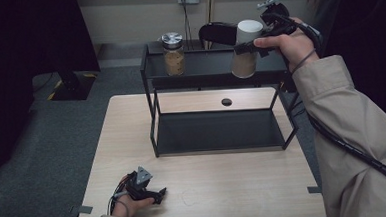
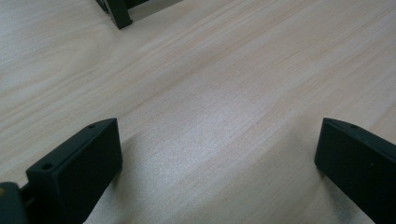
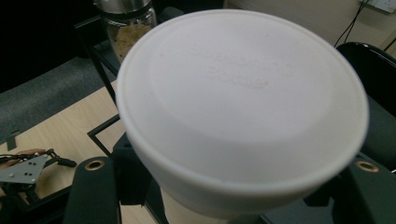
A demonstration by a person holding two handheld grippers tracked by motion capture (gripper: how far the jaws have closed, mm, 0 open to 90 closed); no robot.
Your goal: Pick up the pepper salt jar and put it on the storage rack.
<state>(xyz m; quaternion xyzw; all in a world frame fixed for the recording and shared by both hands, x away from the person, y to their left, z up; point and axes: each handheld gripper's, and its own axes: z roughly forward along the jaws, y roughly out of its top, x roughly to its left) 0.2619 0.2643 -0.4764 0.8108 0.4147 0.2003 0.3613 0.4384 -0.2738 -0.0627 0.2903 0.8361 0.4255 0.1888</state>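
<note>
- Here, the right gripper point(image 1: 245, 46) is clamped on a white-lidded jar point(image 1: 245, 48), held above the right end of the rack's point(image 1: 154, 75) top shelf.
- The left gripper point(image 1: 155, 194) rests wide open, holding nothing, near the table's point(image 1: 235, 186) front-left corner.
- 1 more jar point(image 1: 173, 54) stands at the shelf's left end.

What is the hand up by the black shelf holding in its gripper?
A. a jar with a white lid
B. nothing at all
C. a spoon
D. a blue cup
A: the right gripper is clamped on the jar with a white lid, held up at the top shelf, and the right gripper view shows that white lid between the jaws.
</note>
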